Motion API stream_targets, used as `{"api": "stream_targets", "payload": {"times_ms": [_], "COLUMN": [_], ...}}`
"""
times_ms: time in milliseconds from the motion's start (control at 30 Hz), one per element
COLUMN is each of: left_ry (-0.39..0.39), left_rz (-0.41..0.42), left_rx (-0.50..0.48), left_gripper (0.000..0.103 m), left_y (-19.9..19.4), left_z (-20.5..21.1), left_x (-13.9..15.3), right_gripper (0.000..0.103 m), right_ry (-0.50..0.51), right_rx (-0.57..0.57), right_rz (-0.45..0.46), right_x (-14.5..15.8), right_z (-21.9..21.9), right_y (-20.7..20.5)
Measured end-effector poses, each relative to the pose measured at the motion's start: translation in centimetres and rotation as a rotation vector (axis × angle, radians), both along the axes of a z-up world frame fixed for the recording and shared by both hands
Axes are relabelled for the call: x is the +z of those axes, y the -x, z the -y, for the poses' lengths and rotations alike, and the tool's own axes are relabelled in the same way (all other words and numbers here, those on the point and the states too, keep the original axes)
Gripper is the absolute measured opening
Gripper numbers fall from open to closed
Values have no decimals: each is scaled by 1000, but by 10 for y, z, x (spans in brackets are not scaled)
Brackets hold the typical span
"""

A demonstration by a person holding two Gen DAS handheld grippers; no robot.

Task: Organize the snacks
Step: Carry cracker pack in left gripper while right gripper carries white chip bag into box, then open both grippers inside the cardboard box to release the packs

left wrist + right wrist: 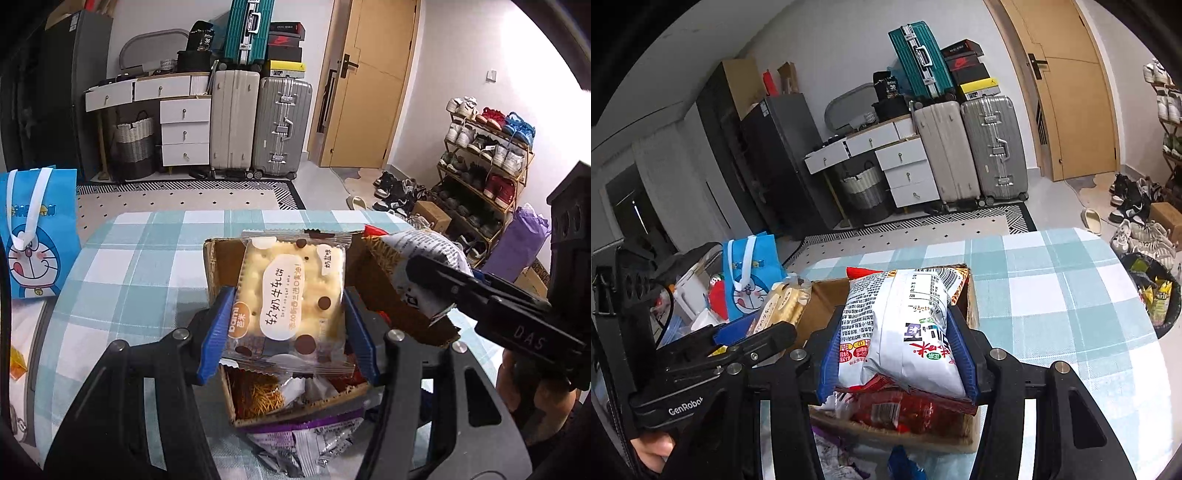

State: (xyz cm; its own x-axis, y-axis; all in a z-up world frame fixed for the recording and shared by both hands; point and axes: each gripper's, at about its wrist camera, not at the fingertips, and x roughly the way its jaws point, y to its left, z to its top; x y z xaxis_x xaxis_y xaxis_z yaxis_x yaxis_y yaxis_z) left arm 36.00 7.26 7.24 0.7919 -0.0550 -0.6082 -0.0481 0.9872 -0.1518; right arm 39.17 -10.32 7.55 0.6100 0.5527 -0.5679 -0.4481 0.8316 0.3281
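My left gripper [290,325] is shut on a clear-wrapped nougat cracker packet [291,295] and holds it over an open cardboard box [218,266] on the checked tablecloth. The box holds several snack packets [266,395]. My right gripper [899,347] is shut on a white noodle bag [905,325] with black and red print, held over the same box [971,306]. In the left wrist view the right gripper and its bag [421,258] come in from the right. In the right wrist view the left gripper with the cracker packet [783,302] sits at left.
A purple snack packet [303,439] lies on the teal checked table [122,280] in front of the box. A blue Doraemon gift bag [33,229] stands at the table's left. A bin with wrappers [1152,291] stands on the floor at right. Suitcases, drawers and a shoe rack line the walls.
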Motion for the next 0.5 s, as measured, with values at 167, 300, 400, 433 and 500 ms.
{"api": "stream_targets", "payload": {"times_ms": [167,300,400,433,500], "left_ry": [1,2,-12,-14,-16], "left_rz": [-14,-26,-30,-34,-36], "left_rx": [12,17,19,17,9], "left_gripper": [56,56,56,56,56], "left_y": [-14,-25,-32,-35,-38], "left_z": [1,3,4,4,6], "left_x": [-12,-22,-27,-29,-32], "right_gripper": [53,53,53,53,53], "right_ry": [-1,4,15,12,12], "right_rx": [-2,-2,-2,-2,-3], "right_rz": [-23,-42,-49,-52,-56], "right_x": [-8,-14,-19,-20,-23], "right_z": [-4,-8,-10,-10,-12], "right_y": [-11,-19,-24,-25,-29]}}
